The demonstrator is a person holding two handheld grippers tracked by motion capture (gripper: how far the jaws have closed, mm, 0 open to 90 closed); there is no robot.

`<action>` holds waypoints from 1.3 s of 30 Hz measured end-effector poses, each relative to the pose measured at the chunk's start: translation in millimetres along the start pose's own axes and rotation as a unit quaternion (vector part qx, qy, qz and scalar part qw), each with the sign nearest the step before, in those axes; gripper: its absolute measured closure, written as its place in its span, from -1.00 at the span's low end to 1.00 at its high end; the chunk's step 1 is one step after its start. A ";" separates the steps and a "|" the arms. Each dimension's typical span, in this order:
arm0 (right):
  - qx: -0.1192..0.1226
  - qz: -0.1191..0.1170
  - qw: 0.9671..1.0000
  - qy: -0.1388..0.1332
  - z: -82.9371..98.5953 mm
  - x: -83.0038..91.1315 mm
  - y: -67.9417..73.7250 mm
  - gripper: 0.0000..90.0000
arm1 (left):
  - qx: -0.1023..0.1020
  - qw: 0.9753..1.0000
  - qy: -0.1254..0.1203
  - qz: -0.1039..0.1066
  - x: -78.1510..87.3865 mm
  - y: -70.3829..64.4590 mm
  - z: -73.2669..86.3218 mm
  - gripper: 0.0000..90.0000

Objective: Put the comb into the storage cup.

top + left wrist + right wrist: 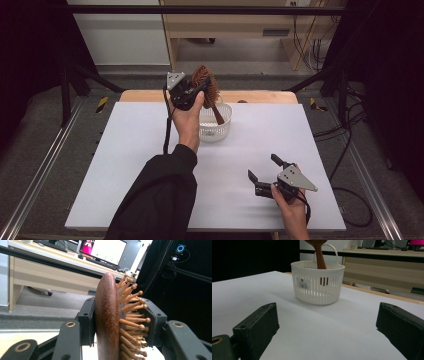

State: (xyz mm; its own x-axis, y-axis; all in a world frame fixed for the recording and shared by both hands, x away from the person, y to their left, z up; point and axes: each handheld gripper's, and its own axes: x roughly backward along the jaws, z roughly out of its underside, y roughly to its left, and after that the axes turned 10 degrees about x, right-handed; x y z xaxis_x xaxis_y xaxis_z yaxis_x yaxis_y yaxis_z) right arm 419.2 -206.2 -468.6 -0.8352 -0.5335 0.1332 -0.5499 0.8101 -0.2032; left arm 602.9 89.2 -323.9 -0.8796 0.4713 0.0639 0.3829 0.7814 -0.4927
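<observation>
My left gripper (196, 89) is shut on the head of a brown wooden hairbrush (206, 86), held above a white slotted basket (223, 131) at the table's back middle. The brush handle (217, 115) points down into the basket. In the left gripper view the brush head (108, 317) stands on edge between the jaws, its wooden pins (132, 322) facing right. In the right gripper view the handle (320, 258) dips into the basket (318, 287). My right gripper (264, 169) stands open near the table's front right, low over the white surface, facing the basket.
The white tabletop (125, 165) spreads wide around the basket. A wooden strip (260, 96) edges the table's far side. Black frame rails (75, 75) and cables (345, 150) flank it. A desk with monitors (105, 251) stands beyond.
</observation>
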 end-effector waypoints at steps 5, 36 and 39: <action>0.002 -0.003 1.000 0.002 0.5 -1.2 1.0 -0.90 | 0.003 1.000 0.002 0.001 -5.3 0.0 5.9 0.14; 0.002 -0.005 1.000 0.004 1.4 -2.0 -0.6 -0.90 | 0.004 1.000 0.006 -0.008 -19.0 14.0 33.5 0.13; 0.002 -0.006 1.000 0.003 1.3 -1.9 -0.5 -0.90 | 0.005 1.000 0.007 -0.010 -18.5 15.9 35.1 0.13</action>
State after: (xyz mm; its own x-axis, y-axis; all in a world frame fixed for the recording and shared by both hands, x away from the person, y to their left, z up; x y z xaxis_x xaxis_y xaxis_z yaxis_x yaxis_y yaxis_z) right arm 421.1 -205.9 -470.0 -0.8289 -0.5413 0.1411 -0.5594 0.8030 -0.2056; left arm 615.4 78.6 -363.3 -0.8824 0.4626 0.0862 0.3636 0.7866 -0.4991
